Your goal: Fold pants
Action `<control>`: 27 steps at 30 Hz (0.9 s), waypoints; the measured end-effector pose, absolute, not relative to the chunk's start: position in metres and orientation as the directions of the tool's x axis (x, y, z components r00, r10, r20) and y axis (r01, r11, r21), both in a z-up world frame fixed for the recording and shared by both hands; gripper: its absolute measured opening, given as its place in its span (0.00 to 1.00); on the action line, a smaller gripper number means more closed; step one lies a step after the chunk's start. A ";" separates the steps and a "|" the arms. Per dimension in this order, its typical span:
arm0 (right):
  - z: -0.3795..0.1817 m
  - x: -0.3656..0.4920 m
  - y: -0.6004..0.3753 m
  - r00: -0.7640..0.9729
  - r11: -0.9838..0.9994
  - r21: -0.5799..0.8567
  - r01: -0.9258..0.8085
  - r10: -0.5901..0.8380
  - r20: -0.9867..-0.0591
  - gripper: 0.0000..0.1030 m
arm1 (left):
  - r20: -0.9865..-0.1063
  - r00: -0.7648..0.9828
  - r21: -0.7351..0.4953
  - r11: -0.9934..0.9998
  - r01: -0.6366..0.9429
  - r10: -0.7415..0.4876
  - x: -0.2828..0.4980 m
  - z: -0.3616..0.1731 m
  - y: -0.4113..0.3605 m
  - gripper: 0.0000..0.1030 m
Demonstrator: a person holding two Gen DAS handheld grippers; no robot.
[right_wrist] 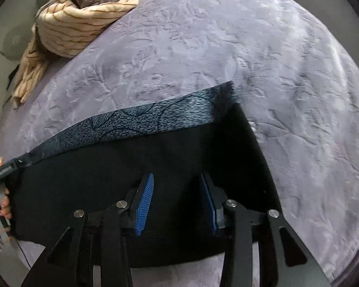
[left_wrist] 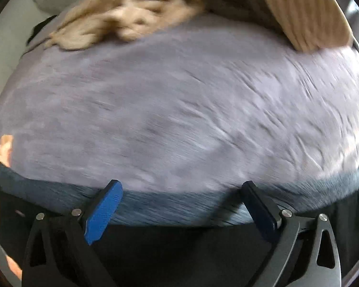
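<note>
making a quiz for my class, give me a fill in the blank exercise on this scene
1. The black pants lie on a ____ blanket.
2. Both fingers of the right tool carry ____ pads.
3. The pants' patterned band is ____ in colour.
4. The striped cloth is cream with ____ lines.

Missing words: purple; blue; blue-grey; brown

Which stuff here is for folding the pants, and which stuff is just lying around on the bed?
For the job:
- black pants with the blue-grey patterned band
- left hand-held gripper, open
- right hand-held gripper, open

Just lying about:
- striped beige cloth
- purple blanket underneath everything
</note>
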State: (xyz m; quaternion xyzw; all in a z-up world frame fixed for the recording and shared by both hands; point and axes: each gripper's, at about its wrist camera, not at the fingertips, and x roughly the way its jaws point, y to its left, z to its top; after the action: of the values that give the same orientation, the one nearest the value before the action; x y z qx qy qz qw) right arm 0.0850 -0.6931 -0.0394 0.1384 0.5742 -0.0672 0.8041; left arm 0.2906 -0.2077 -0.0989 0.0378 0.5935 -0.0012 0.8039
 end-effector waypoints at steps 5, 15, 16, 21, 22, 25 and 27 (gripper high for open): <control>-0.015 0.063 -0.677 0.361 0.926 0.237 0.294 0.122 -0.925 0.44 | -0.951 0.308 0.043 0.999 0.014 0.036 0.272 -0.072 -0.141 0.98; -0.062 0.021 -0.450 0.198 0.617 0.770 0.162 0.744 -0.638 0.47 | -0.945 0.284 0.166 0.986 0.003 0.159 0.212 -0.078 0.027 0.98; -0.073 0.019 -0.426 0.176 0.593 0.787 0.170 0.767 -0.617 0.47 | -0.951 0.263 0.166 0.986 -0.013 0.164 0.208 -0.085 0.047 0.98; -0.114 0.021 -0.367 0.200 0.514 0.816 0.264 0.798 -0.568 0.47 | -0.971 0.235 0.040 0.999 -0.025 0.045 0.194 -0.109 0.098 1.00; -0.115 0.021 -0.367 0.215 0.513 0.812 0.276 0.791 -0.573 0.47 | -0.971 0.238 0.032 0.999 -0.016 0.035 0.195 -0.110 0.100 1.00; -0.118 0.019 -0.372 0.247 0.483 0.820 0.308 0.791 -0.559 0.47 | -0.968 0.250 0.030 0.999 0.016 0.025 0.197 -0.114 0.102 1.00; -0.121 0.019 -0.375 0.271 0.461 0.821 0.337 0.788 -0.553 0.46 | -0.967 0.254 0.020 0.999 0.026 0.013 0.196 -0.115 0.103 1.00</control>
State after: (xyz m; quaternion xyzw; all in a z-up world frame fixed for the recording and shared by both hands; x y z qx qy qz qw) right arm 0.0193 -0.3754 -0.1208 0.4876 0.5768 0.1786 0.6306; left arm 0.1959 0.1032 -0.1153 0.0160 0.6105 -0.0044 0.7918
